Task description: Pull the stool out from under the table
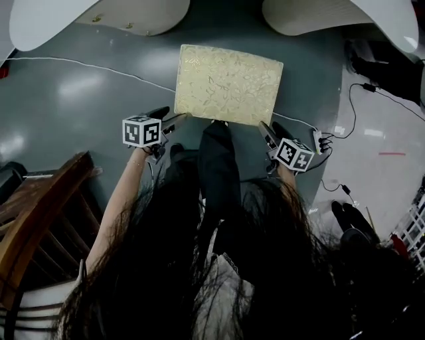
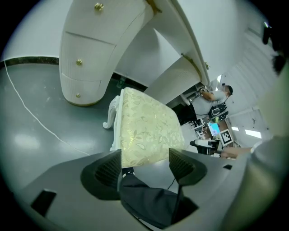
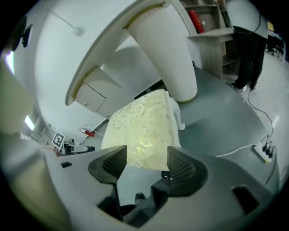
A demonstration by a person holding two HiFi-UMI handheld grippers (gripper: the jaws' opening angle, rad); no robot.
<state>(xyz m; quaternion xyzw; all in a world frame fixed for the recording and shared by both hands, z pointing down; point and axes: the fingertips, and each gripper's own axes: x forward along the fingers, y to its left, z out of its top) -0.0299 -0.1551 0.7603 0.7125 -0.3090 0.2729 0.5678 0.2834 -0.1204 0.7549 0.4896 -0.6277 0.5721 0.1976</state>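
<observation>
The stool (image 1: 228, 84) has a pale gold floral cushion and white legs, and stands on the grey floor out in front of the white table (image 1: 60, 16). My left gripper (image 1: 178, 119) hovers just off the stool's near left corner, jaws wide apart and empty. Off the near right corner my right gripper (image 1: 263, 128) is likewise open with nothing between its fingers. In the left gripper view the stool (image 2: 144, 131) lies past the open jaws of that gripper (image 2: 145, 166). The right gripper view shows the cushion (image 3: 142, 126) beyond that gripper (image 3: 146, 163). Neither gripper touches the stool.
Two curved white table pedestals (image 1: 136, 14) (image 1: 312, 16) stand behind the stool. A white cable (image 1: 86, 65) crosses the floor at left; a power strip (image 1: 320, 141) with black cords lies at right. A wooden chair (image 1: 40, 219) is at the near left. The person's dark legs (image 1: 216, 172) are between the grippers.
</observation>
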